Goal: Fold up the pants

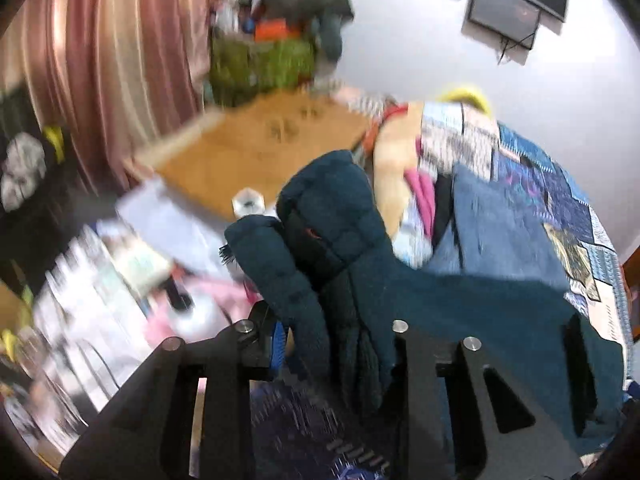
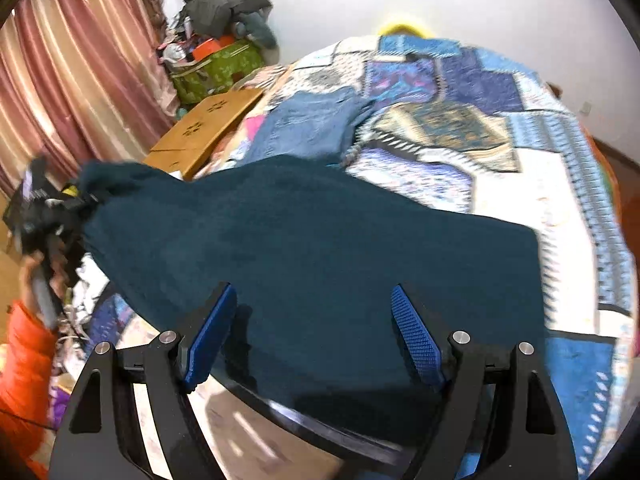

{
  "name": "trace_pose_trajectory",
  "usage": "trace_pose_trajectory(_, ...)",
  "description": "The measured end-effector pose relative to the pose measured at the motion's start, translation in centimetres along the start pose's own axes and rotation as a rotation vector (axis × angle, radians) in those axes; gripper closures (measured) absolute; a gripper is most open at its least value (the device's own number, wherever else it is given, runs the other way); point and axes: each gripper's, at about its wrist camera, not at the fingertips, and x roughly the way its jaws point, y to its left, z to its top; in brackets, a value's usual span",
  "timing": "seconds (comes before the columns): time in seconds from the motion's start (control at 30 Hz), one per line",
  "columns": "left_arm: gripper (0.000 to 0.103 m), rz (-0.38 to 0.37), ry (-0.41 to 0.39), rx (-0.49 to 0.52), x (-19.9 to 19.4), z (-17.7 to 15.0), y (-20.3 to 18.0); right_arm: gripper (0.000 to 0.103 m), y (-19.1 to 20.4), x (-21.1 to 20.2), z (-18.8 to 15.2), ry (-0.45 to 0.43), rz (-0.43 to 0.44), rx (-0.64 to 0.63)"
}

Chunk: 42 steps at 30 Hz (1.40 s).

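Note:
The dark teal fleece pants (image 2: 312, 248) lie spread across the patchwork quilt (image 2: 500, 128) on the bed. My left gripper (image 1: 340, 344) is shut on a bunched end of the pants (image 1: 336, 240) and lifts it off the bed; it also shows at the left of the right wrist view (image 2: 52, 208). My right gripper (image 2: 312, 332) is open and empty, its blue pads (image 2: 416, 340) hovering just above the near part of the pants.
Folded blue jeans (image 2: 316, 124) lie on the quilt beyond the pants. A wooden board (image 2: 204, 128) and a green bag piled with clothes (image 2: 216, 68) stand at the bed's left, by the striped curtain (image 2: 80, 80). Clutter lies low on the left.

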Motion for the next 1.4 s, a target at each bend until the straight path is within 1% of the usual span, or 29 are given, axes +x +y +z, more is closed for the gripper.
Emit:
trace_pose_trajectory(0.07,0.074,0.013,-0.073,0.057,-1.9,1.5,-1.6,0.026,-1.6,-0.7,-0.6,-0.006,-0.044,0.027)
trace_pose_trajectory(0.13,0.075,0.002,-0.123,0.093,-3.7,2.4,-2.9,0.026,-3.2,-1.3,-1.2,-0.007,-0.082,0.06)
trace_pose_trajectory(0.2,0.075,-0.029,-0.18,0.127,-5.6,3.5,-5.2,0.026,-4.5,-1.8,-1.9,-0.01,-0.119,0.086)
trace_pose_trajectory(0.27,0.077,-0.066,-0.226,0.156,-7.2,4.1,-7.7,0.026,-5.8,-2.2,-2.6,-0.01,-0.136,0.113)
trace_pose_trajectory(0.33,0.078,-0.124,-0.265,0.181,-9.0,4.5,-10.2,0.023,-7.0,-2.1,-3.4,0.001,-0.133,0.148)
trace_pose_trajectory(0.43,0.079,-0.245,-0.303,0.225,-11.6,5.0,-14.7,0.016,-7.9,-1.4,-4.6,0.026,-0.119,0.173)
trace_pose_trajectory(0.47,0.08,-0.267,-0.309,0.236,-12.1,5.1,-15.8,0.015,-8.1,-1.1,-5.0,0.017,-0.099,0.189)
trace_pose_trajectory(0.53,0.081,-0.326,-0.327,0.281,-13.3,5.1,-19.4,0.015,-8.7,-1.1,-5.5,0.013,-0.062,0.227)
trace_pose_trajectory(0.6,0.081,-0.376,-0.324,0.321,-13.8,4.8,-22.6,0.015,-9.1,-0.9,-5.7,0.016,-0.03,0.256)
trace_pose_trajectory(0.63,0.081,-0.408,-0.315,0.344,-13.9,4.5,-24.5,0.015,-9.2,-0.9,-5.8,0.015,-0.018,0.262)
trace_pose_trajectory(0.7,0.081,-0.447,-0.294,0.377,-13.7,4.1,-27.5,0.015,-9.0,-0.9,-6.0,0.012,-0.012,0.264)
trace_pose_trajectory(0.77,0.082,-0.503,-0.251,0.401,-13.3,3.3,-31.0,0.015,-8.9,-0.9,-6.0,0.012,-0.009,0.264)
trace_pose_trajectory(0.8,0.082,-0.526,-0.231,0.403,-13.2,2.9,-32.1,0.015,-9.0,-0.8,-6.0,0.012,-0.007,0.264)
trace_pose_trajectory(0.83,0.082,-0.548,-0.205,0.409,-12.9,2.4,-33.2,0.015,-9.0,-0.8,-6.0,0.012,-0.004,0.264)
trace_pose_trajectory(0.87,0.082,-0.576,-0.161,0.42,-12.4,1.7,-34.7,0.015,-9.1,-0.8,-6.0,0.011,-0.001,0.266)
trace_pose_trajectory(0.93,0.082,-0.605,-0.099,0.442,-11.8,0.5,-36.9,0.015,-9.2,-0.7,-6.2,0.009,0.004,0.27)
trace_pose_trajectory(1.07,0.082,-0.618,0.023,0.538,-10.2,-3.3,-40.6,0.015,-9.4,-0.7,-6.3,0.007,0.014,0.276)
trace_pose_trajectory(1.27,0.082,-0.622,0.191,0.679,-9.1,-8.0,-43.1,0.015,-9.4,-0.7,-6.3,0.005,0.018,0.276)
trace_pose_trajectory(1.33,0.081,-0.617,0.222,0.72,-8.9,-8.9,-43.2,0.015,-9.3,-0.8,-6.4,0.003,0.016,0.277)
trace_pose_trajectory(1.4,0.078,-0.6,0.246,0.762,-9.2,-9.6,-43.4,0.015,-9.2,-0.9,-6.5,0.0,0.012,0.279)
